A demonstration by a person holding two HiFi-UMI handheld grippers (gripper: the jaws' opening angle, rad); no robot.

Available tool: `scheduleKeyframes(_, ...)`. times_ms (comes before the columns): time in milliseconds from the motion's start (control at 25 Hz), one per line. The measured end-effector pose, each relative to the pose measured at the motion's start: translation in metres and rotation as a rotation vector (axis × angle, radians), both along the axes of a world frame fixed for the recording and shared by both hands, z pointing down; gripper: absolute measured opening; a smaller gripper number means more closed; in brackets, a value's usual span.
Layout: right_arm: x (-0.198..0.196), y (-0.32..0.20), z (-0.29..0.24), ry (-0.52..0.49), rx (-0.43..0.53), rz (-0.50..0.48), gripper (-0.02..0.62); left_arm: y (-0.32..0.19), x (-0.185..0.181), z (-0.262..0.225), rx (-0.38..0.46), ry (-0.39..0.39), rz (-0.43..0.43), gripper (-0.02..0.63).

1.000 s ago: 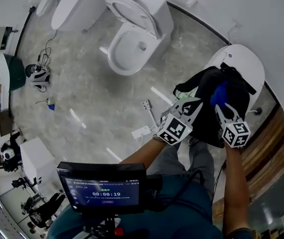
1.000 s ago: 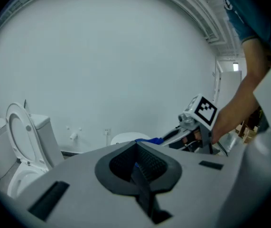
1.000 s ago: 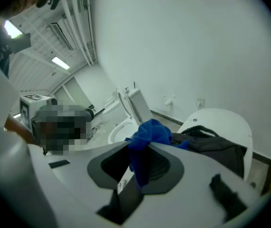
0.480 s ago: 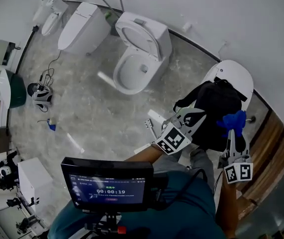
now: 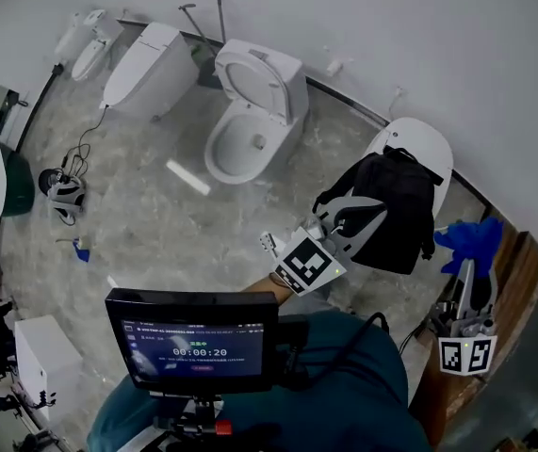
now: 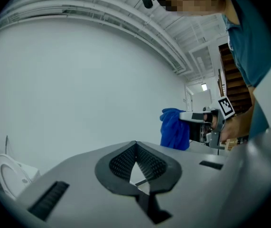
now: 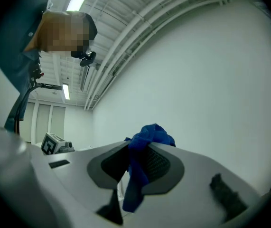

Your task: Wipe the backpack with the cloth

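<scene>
Head view: right hand-held gripper (image 5: pixel 470 271) pinches blue cloth (image 5: pixel 472 238), held clear of backpack (image 5: pixel 393 210). Left hand-held gripper (image 5: pixel 367 213) has jaws together, empty. Likely between passes; next move should bring cloth onto backpack.

Black backpack (image 5: pixel 391 210) on a white toilet lid (image 5: pixel 421 141), bright blue cloth (image 5: pixel 471 238) right of it, black-and-white square markers on the grey left gripper (image 5: pixel 347 219) and right gripper (image 5: pixel 473 281), mottled grey floor (image 5: pixel 146 215) left of the backpack, brown wooden boards (image 5: pixel 523 271) to its right.
</scene>
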State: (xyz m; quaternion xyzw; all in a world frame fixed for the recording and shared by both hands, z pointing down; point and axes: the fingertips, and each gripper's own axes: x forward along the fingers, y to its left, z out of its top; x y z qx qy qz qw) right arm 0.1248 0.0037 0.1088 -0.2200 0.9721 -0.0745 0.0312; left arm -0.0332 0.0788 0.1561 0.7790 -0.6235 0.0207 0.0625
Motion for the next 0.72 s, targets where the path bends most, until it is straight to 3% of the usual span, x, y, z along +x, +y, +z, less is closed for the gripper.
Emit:
scheduleKeyframes(320, 0.122, 0.086, -0.041, -0.067, 0.121, 0.029, 0.075, 0.078, 0.11, -0.038, 0.06, -0.048, 0.027, 0.003)
scheduleKeyframes(560, 0.21, 0.176, -0.053, -0.066, 0.158, -0.031, 0.075, 0.165, 0.2, -0.054, 0.121, -0.038, -0.054, 0.003)
scheduleKeyframes(720, 0.256, 0.22, -0.051, -0.048, 0.119, -0.038, 0.075, 0.216, 0.242, -0.062, 0.126, -0.038, -0.08, 0.003)
